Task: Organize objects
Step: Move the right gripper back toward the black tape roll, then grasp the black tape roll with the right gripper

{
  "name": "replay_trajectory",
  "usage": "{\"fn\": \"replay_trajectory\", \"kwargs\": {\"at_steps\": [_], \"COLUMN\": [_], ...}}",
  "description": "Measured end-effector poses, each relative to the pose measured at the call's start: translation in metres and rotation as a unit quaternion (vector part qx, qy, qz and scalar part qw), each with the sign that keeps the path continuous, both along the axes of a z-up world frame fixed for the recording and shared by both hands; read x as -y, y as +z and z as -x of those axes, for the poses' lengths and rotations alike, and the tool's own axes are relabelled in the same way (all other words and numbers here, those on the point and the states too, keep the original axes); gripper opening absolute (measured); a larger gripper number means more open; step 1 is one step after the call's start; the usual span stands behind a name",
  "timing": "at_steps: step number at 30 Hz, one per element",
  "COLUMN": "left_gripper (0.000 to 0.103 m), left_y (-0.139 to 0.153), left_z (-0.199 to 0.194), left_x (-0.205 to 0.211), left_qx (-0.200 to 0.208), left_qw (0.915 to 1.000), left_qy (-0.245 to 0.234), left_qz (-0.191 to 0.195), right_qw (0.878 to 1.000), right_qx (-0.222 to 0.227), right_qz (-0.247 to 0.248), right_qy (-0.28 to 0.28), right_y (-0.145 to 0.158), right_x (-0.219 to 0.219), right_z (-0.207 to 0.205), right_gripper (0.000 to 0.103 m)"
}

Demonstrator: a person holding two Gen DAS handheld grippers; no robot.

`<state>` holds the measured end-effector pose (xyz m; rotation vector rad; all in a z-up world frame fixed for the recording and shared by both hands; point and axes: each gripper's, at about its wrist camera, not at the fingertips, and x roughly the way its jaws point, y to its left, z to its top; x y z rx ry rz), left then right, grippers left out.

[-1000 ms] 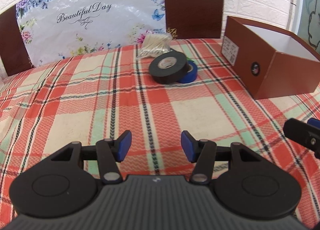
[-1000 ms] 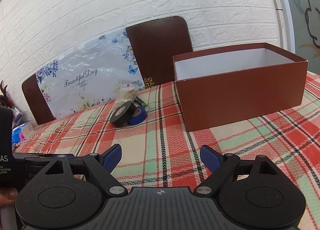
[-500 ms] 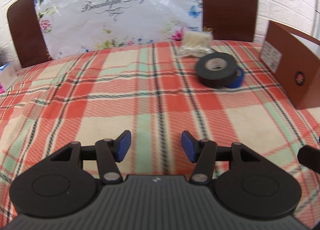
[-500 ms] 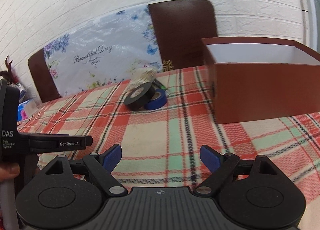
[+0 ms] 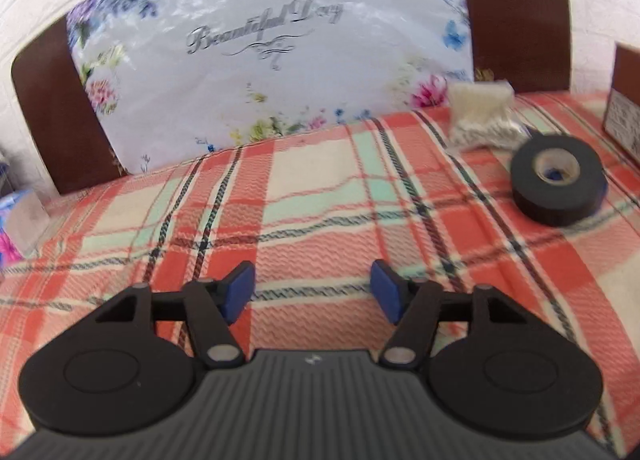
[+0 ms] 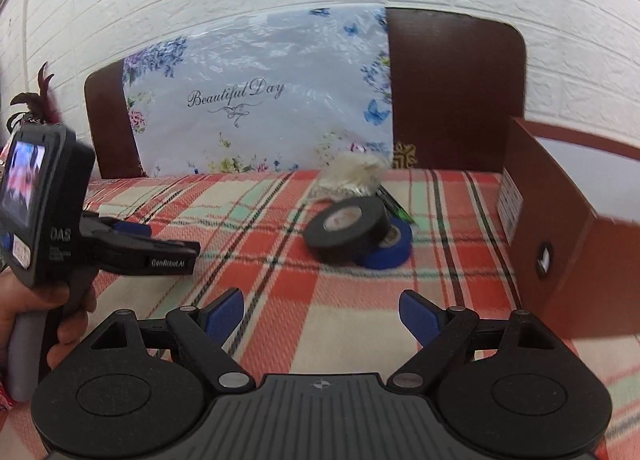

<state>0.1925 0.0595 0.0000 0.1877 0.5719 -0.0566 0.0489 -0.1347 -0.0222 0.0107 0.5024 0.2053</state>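
Black tape roll (image 6: 347,229) overlaps blue tape roll (image 6: 390,242), hiding its near edge.

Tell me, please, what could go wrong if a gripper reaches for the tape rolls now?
The black tape roll leans on the blue tape roll, so lifting either may drag or roll the other. The bag of white pieces sits right behind them and could be pushed off the far table edge. The left gripper, jaws opening and empty, is not lined up with them.

Two tape rolls (image 6: 348,228), one box (image 6: 576,244), one packet (image 6: 352,178).
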Motion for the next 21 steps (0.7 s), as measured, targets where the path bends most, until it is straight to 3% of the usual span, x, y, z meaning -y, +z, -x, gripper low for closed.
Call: {"fn": "replay_trajectory", "kwargs": {"at_steps": [6,12,14,18,21], "left_gripper": [0.07,0.074,0.075,0.076,0.076], "left_y": [-0.004,-0.007,-0.008,-0.009,-0.009], "left_z": [0.004,-0.001,-0.002,-0.003,-0.003], "left_x": [-0.023,-0.02,-0.02,-0.021,-0.02], "left_qx": [0.007,0.008,0.008,0.007,0.006], "left_qw": [0.9965,0.9964,0.9965,0.9965,0.9967], "left_qy": [0.004,0.005,0.006,0.007,0.007], "left_qz": [0.084,0.084,0.083,0.084,0.08], "right_qw": [0.998,0.992,0.991,0.99,0.992], "right_qx": [0.021,0.014,0.01,0.019,0.014], "right_qz": [0.054,0.128,0.132,0.141,0.118], "right_qy": [0.001,0.002,0.006,0.024,0.033], "right_y": [-0.006,-0.025,-0.026,-0.028,-0.026], "right_x": [-0.014,-0.034,-0.036,-0.04,-0.034], "right_z": [-0.039,-0.093,-0.106,-0.103,-0.086], "right_gripper": [0.085,0.084,0.078,0.077,0.077]}}
